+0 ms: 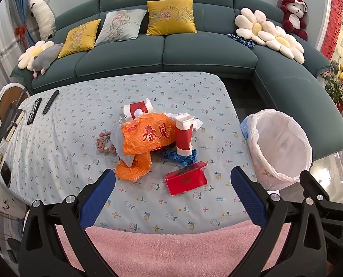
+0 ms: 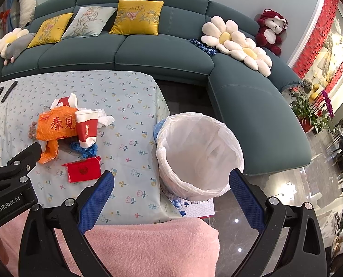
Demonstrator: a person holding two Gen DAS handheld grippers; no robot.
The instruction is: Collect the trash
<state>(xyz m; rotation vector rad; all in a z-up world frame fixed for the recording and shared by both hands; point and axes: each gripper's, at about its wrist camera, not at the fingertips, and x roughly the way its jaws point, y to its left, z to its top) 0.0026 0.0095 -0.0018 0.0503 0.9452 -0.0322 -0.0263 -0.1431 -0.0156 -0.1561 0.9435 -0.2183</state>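
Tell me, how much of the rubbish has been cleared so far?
Apparently none: the lined bin looks empty. Both the left gripper and right gripper are open, holding nothing. Left on the table: the orange bag, two red paper cups, the red box, the tissue.

Left gripper (image 1: 173,184) and right gripper (image 2: 171,184): black frames, silver screws, blue textured pads (image 2: 97,203), "GenRobot.AI" lettering.

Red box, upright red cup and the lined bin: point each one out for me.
red box (image 1: 186,181): left wrist view, on its flat front face.
upright red cup (image 1: 184,136): left wrist view, on its red side wall.
lined bin (image 2: 200,149): right wrist view, on the white liner's inner wall.
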